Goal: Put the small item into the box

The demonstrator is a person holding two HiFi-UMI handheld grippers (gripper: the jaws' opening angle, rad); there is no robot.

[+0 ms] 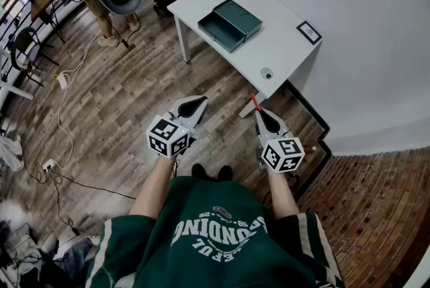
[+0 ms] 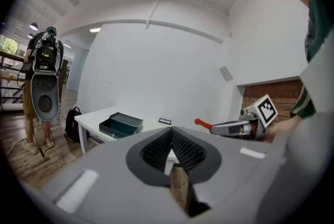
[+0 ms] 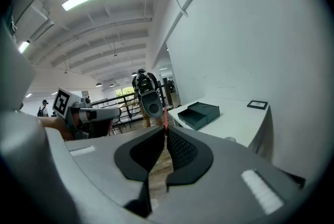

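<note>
While you stand on the brown wood-plank floor (image 1: 107, 112), the white rectangular table (image 1: 282, 45) fills the upper middle of the head view, against the white wall. The dark green rectangular box (image 1: 230, 25) lies open on the table's upper-left part, its hollow half facing left.

You hold both tools low in the centre of the frame, over the floor and short of the table. The grey left gripper (image 1: 199, 100) has its jaws together, with nothing between them. The grey right gripper (image 1: 257, 107) also has its jaws together. A thin red piece (image 1: 253, 100) shows at its tip; whether it is pinched is unclear.

The small round silvery item (image 1: 267, 72) rests near the table's lower edge, well apart from the box.
</note>
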